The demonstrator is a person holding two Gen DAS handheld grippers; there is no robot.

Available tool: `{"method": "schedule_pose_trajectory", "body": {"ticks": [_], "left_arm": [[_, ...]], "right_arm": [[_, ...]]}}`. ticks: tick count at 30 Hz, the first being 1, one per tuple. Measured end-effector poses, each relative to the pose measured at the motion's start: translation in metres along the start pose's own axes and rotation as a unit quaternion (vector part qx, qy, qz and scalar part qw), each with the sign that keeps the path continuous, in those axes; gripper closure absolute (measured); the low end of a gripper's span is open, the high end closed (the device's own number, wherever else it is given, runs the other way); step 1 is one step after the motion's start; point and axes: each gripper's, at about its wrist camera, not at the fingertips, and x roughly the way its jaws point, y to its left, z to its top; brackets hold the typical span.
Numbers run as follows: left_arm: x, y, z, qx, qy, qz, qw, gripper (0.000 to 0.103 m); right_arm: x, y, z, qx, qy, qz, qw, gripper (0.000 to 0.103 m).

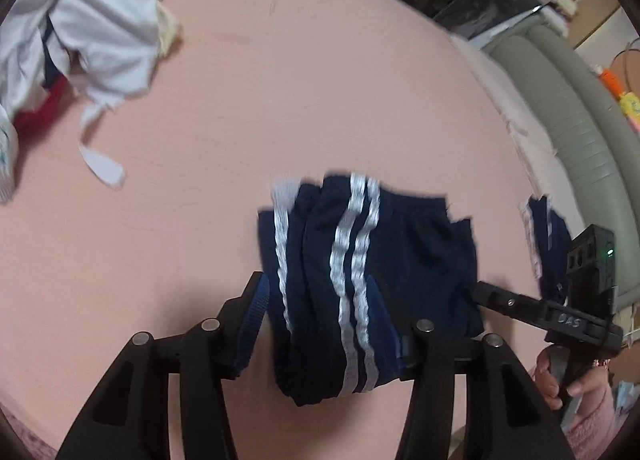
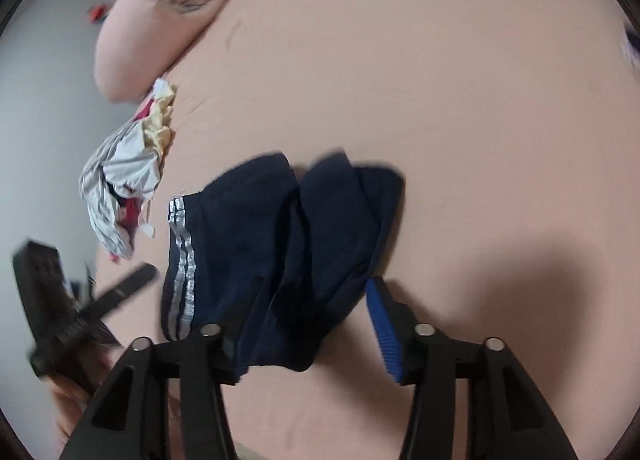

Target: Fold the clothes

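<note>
Navy shorts with white side stripes (image 1: 360,260) hang bunched above the pink bed sheet (image 1: 280,99). My left gripper (image 1: 320,300) has its blue-padded jaws wide apart, and the fabric drapes between them. In the right wrist view the same shorts (image 2: 272,244) drape between the wide jaws of my right gripper (image 2: 316,300). The right gripper (image 1: 520,304) also shows at the right of the left wrist view, by the far end of the shorts. The left gripper (image 2: 128,280) shows at the lower left of the right wrist view. Whether a finger pins the cloth is hidden.
A heap of white, red and yellow clothes (image 1: 80,39) lies on the sheet at the far left; it also shows in the right wrist view (image 2: 128,179). A pink pillow (image 2: 160,19) lies at the head. A grey padded bed frame (image 1: 580,139) runs along the right edge.
</note>
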Motion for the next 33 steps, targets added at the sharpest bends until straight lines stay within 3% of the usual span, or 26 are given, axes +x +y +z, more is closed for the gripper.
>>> {"method": "schedule_pose_trajectory", "body": {"ticks": [7,8,10,11,12,13,14,15,17,20,23,24,26,28,29,33], "left_arm": [[0.034,0.004,-0.005,-0.021,0.01,0.04,0.999,0.051],[0.037,-0.002,-0.005,-0.018,0.008,0.047,0.9987,0.051],[0.041,-0.009,-0.006,-0.012,0.009,0.034,0.9993,0.051],[0.044,-0.016,-0.006,-0.007,0.012,0.013,0.9998,0.058],[0.046,-0.02,-0.007,-0.001,0.014,0.005,0.9999,0.069],[0.048,-0.025,-0.007,0.006,0.015,0.004,0.9999,0.092],[0.047,-0.027,-0.006,0.011,0.01,0.001,0.9999,0.092],[0.046,-0.029,-0.006,0.016,0.005,-0.002,0.9999,0.093],[0.034,-0.04,-0.006,0.03,-0.009,-0.022,0.9993,0.093],[0.011,-0.062,-0.008,0.06,-0.033,-0.042,0.9967,0.093],[-0.01,-0.115,-0.008,0.104,-0.037,-0.072,0.9912,0.093],[-0.003,-0.112,0.017,0.118,-0.036,-0.084,0.9887,0.093],[0.003,-0.141,0.019,0.146,-0.016,-0.113,0.9827,0.093],[0.016,-0.184,0.031,0.169,0.006,-0.139,0.9756,0.093],[0.026,-0.225,0.037,0.176,0.012,-0.144,0.9738,0.093],[0.064,-0.323,0.046,0.226,0.037,-0.168,0.959,0.093]], "right_arm": [[0.027,0.024,-0.002,0.015,-0.019,-0.041,0.999,0.044],[0.022,0.025,-0.009,0.011,-0.026,-0.053,0.998,0.033],[0.026,0.039,-0.015,-0.026,-0.021,-0.05,0.998,0.029],[0.032,0.047,-0.016,-0.044,-0.013,-0.041,0.998,0.03],[0.036,0.052,-0.016,-0.054,-0.012,-0.038,0.998,0.034],[0.038,0.053,-0.015,-0.055,-0.011,-0.034,0.998,0.056],[0.038,0.051,-0.013,-0.046,-0.008,-0.023,0.999,0.084],[0.037,0.047,-0.011,-0.032,-0.004,-0.009,0.999,0.092],[0.02,0.034,-0.012,-0.014,-0.006,0.021,1.0,0.093],[-0.016,0.041,-0.015,-0.039,-0.033,0.024,0.998,0.093],[-0.057,0.046,-0.021,-0.045,-0.063,0.029,0.997,0.093],[-0.073,0.04,-0.024,-0.039,-0.074,0.026,0.996,0.093],[-0.097,0.019,-0.032,-0.011,-0.082,0.017,0.996,0.093],[-0.123,-0.012,-0.04,0.023,-0.093,0.016,0.995,0.093],[-0.134,-0.023,-0.042,0.032,-0.098,0.015,0.995,0.093],[-0.189,-0.066,-0.035,0.04,-0.135,-0.011,0.99,0.093]]}}
